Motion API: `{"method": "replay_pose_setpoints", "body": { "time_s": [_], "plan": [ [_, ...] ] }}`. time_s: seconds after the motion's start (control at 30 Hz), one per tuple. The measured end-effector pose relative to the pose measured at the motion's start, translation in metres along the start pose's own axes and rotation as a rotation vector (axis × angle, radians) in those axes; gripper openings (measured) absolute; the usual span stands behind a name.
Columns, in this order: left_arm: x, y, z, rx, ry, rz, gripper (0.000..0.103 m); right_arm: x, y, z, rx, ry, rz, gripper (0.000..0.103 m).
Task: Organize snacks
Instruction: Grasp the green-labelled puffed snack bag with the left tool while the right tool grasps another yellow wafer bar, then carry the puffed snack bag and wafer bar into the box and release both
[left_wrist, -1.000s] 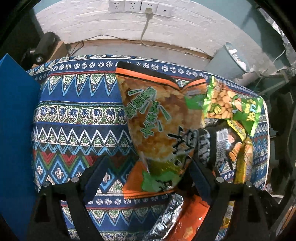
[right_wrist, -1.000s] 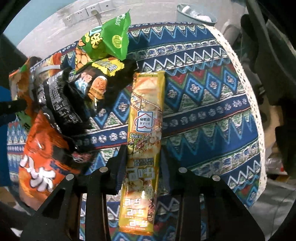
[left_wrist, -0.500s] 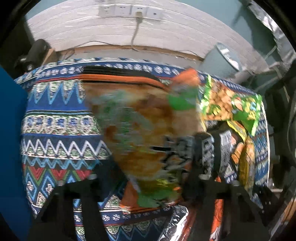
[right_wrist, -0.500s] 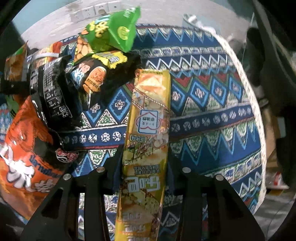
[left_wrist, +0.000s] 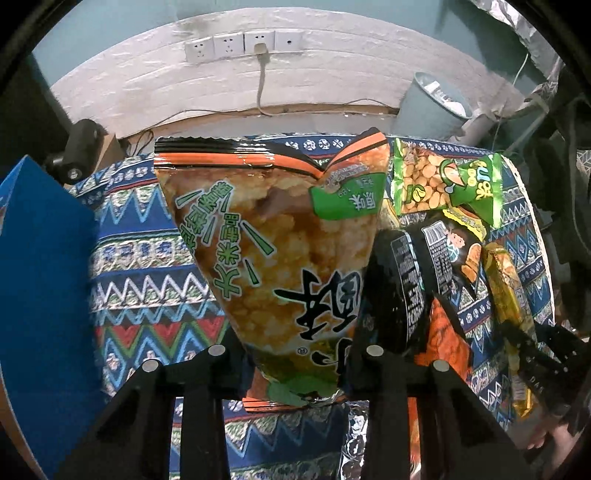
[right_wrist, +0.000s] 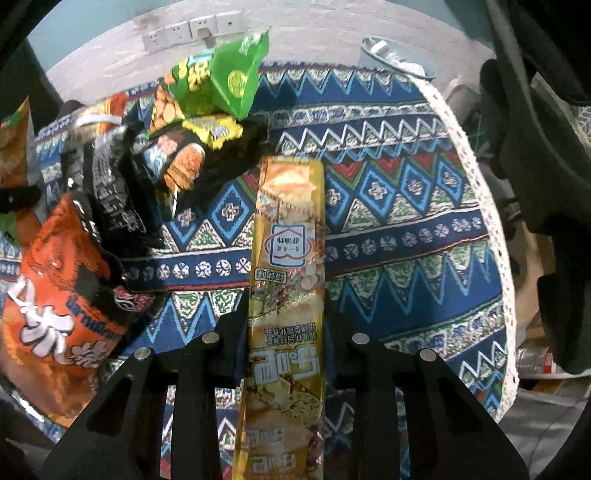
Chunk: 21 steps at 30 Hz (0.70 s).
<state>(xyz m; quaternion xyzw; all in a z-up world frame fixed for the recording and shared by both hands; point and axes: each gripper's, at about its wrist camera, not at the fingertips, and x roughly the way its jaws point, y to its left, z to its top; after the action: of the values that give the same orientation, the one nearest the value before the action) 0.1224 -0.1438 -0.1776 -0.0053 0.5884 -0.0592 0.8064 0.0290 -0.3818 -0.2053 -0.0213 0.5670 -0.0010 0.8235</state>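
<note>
- Orange and green, the big rice-cracker bag (left_wrist: 280, 266) sits pinched at its lower end in the left gripper (left_wrist: 295, 365). The jaws have just been closing, and now they squeeze the bag from both sides.
- The bag is puffy and slippery. I think it could slide out, because only its narrow bottom end is held.
- The right gripper (right_wrist: 286, 332) pinches a long yellow snack pack (right_wrist: 288, 258) around its middle. Its jaws are pressed tight on it.
- That pack sticks out far past the fingers. It may swing or bend if the hand turns fast.
- The other snacks lie in a heap on the patterned tablecloth (right_wrist: 388, 229): a green peanut bag (right_wrist: 218, 81), a black bag (right_wrist: 173, 162) and an orange bag (right_wrist: 62, 295).
- The heap is just beside both held snacks. A wide swing could bump it and knock bags about.
- A blue box (left_wrist: 40, 280) stands at the left edge of the table. The big bag might catch on its edge if it goes that way.
- Squeezing too hard could crush the crackers inside.
</note>
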Motion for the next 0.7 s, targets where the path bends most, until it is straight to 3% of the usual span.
{"method": "replay_pose_setpoints", "body": {
  "time_s": [0.4,0.7],
  "plan": [
    [-0.044,0.013,-0.017,0.034,-0.079,0.029,0.035,-0.039,-0.006,0.003,0.042,-0.053,0.012,0.030],
    [-0.068,0.012,-0.032,0.080,-0.099,0.060,0.035,-0.062,0.005,0.009,0.005,-0.105,0.013,0.030]
  ]
}}
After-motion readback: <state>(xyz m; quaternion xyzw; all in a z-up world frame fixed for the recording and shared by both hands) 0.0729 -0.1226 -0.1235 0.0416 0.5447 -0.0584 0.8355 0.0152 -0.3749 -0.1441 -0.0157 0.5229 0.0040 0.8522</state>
